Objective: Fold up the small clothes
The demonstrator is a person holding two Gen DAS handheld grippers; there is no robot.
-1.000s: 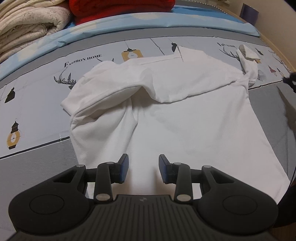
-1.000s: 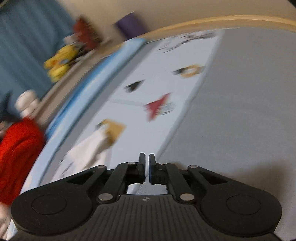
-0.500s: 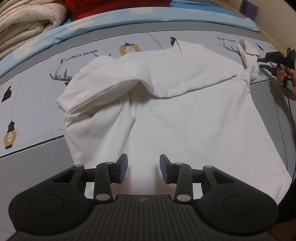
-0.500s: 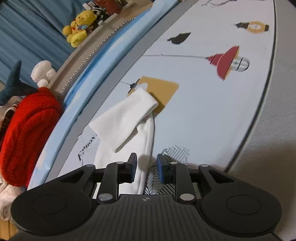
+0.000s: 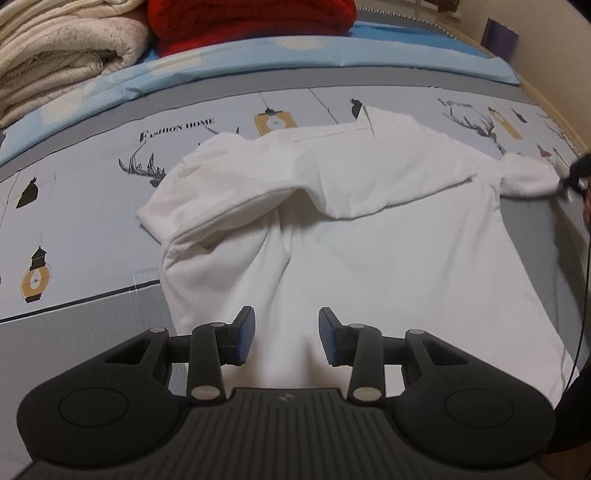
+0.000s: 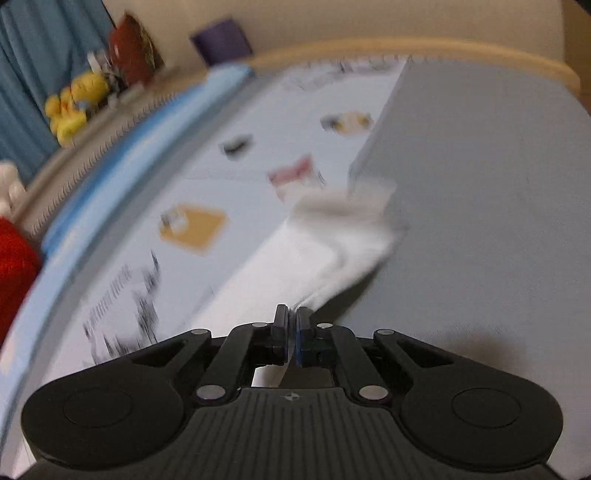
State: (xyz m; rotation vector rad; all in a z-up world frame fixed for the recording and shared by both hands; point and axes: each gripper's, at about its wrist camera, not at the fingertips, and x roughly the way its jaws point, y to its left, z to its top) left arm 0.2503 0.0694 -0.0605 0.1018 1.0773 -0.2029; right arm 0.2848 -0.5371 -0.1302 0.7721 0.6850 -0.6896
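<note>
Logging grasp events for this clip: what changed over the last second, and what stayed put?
The right gripper swung to the white shirt, and its fingers are closing on the sleeve, now drawn out sideways off the shirt body. The left gripper kept hovering open over the hem; the shirt body and bedsheet stayed as they were.

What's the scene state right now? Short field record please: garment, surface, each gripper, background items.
garment: white shirt, spread out, left sleeve folded inward
surface: printed bedsheet
left gripper: jaws apart above the shirt's near hem, nothing between them
right gripper: jaws closing on the right sleeve
background: red knit, cream blanket, yellow plush toy
</note>
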